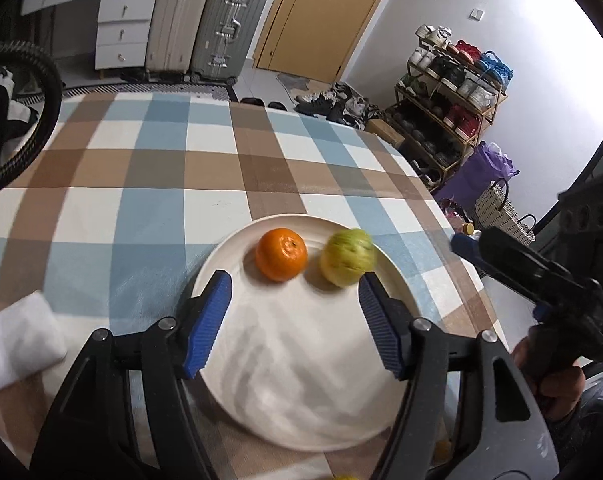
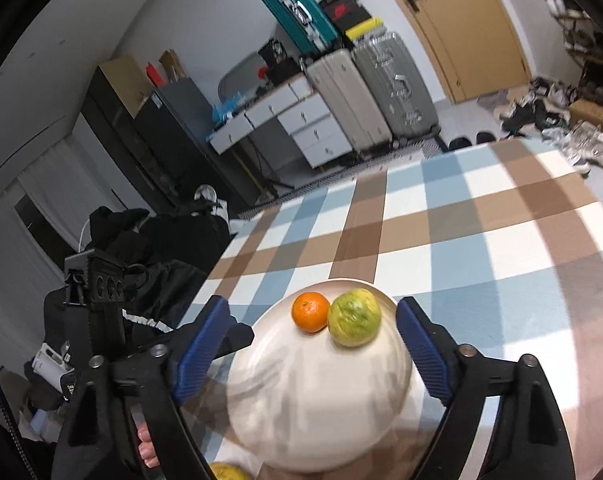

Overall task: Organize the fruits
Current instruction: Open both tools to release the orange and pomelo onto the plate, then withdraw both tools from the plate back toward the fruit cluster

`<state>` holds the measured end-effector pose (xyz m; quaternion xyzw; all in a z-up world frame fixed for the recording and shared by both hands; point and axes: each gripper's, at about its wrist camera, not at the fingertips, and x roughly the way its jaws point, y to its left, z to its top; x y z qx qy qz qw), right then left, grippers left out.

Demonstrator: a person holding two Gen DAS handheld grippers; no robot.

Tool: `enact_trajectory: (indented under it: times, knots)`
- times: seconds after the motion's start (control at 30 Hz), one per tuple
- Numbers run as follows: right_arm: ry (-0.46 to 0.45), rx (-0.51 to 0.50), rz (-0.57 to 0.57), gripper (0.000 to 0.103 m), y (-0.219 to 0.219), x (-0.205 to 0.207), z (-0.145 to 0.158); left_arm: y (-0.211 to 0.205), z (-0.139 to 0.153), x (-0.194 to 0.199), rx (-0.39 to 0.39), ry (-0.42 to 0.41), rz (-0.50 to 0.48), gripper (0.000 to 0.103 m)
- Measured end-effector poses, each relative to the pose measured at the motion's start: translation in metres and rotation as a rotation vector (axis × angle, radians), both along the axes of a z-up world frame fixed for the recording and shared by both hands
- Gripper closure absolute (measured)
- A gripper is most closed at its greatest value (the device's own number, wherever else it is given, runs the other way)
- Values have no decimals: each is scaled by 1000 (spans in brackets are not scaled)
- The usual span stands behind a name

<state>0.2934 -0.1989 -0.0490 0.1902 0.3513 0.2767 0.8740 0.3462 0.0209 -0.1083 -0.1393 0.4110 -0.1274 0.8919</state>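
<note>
Landmark: the white plate (image 1: 301, 360), resting on a checked tablecloth (image 1: 141, 184) of blue, brown and white squares.

Nearest the cameras, the left gripper (image 1: 295, 292) is poised above the plate's near half, its blue ribbed fingers (image 1: 209, 320) spread wide, one over the plate's left rim and one over its right, with nothing between them. The right gripper (image 2: 311, 328) likewise stands over the plate (image 2: 313, 400), fingers (image 2: 199, 348) wide apart and empty; in the left wrist view its black body (image 1: 541, 280) appears off the plate's right edge, gripped by a hand (image 1: 557, 384).

A folded white cloth (image 1: 17, 344) lies on the tablecloth to the left of the plate. Just off the plate's near edge, a yellow fruit (image 2: 227, 472) is partly visible at the bottom of the right wrist view.

On the plate's far half sit an orange (image 1: 281, 254) and, to its right, a green-yellow fruit (image 1: 347, 256), blurred. In the left wrist view the two appear slightly apart; in the right wrist view they overlap, so contact cannot be settled.

Beyond the plate, the tablecloth runs to the table's far edge. Farther still stand two suitcases (image 1: 209, 24), a white drawer unit (image 1: 123, 28), a wooden door (image 1: 321, 12) and a shoe rack (image 1: 449, 96).
</note>
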Motion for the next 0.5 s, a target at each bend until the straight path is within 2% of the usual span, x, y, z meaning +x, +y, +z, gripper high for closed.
enact_trajectory:
  times: [0.1,0.13,0.3,0.5]
  knots:
    - [-30,4,-14,9,-9,-27,13,-6,15,-26,30,-35,12,27]
    - [-45,-1,-22,5,-11,-35,17,-8,19,-33,37,-44,16,26]
    - [-142,-42,-45,2,-18,-86,42,-14,41,-73,66,-93,27,21]
    - [-211,-65,-78,0,-22,-135,57,-17,62,-124,67,-154,36,15]
